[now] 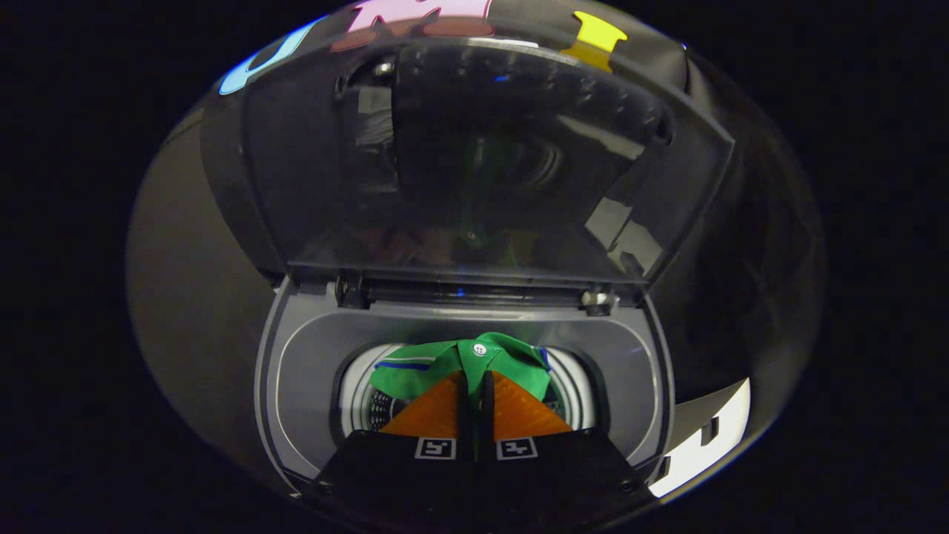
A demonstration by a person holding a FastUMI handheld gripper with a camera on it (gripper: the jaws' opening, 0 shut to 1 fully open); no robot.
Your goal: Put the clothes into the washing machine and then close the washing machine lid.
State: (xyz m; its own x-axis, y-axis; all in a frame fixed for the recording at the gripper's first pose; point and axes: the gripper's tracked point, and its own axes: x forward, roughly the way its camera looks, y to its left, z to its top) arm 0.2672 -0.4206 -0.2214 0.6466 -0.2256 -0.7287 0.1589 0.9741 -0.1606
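My gripper (475, 380) is shut on a green garment (434, 367) with a blue-and-white stripe and a white button. The cloth bunches over both fingertips and hangs right above the round drum opening (357, 404) of a grey top-loading washing machine (304, 371). The machine's dark see-through lid (474, 163) stands raised upright beyond the drum, hinged along the back of the top. How far the garment reaches down into the drum is hidden by my fingers.
The grey rim of the machine's top surrounds the drum on all sides. The lid's hinges (597, 300) sit just behind the opening. Black cloth walls close in the booth behind and beside the machine.
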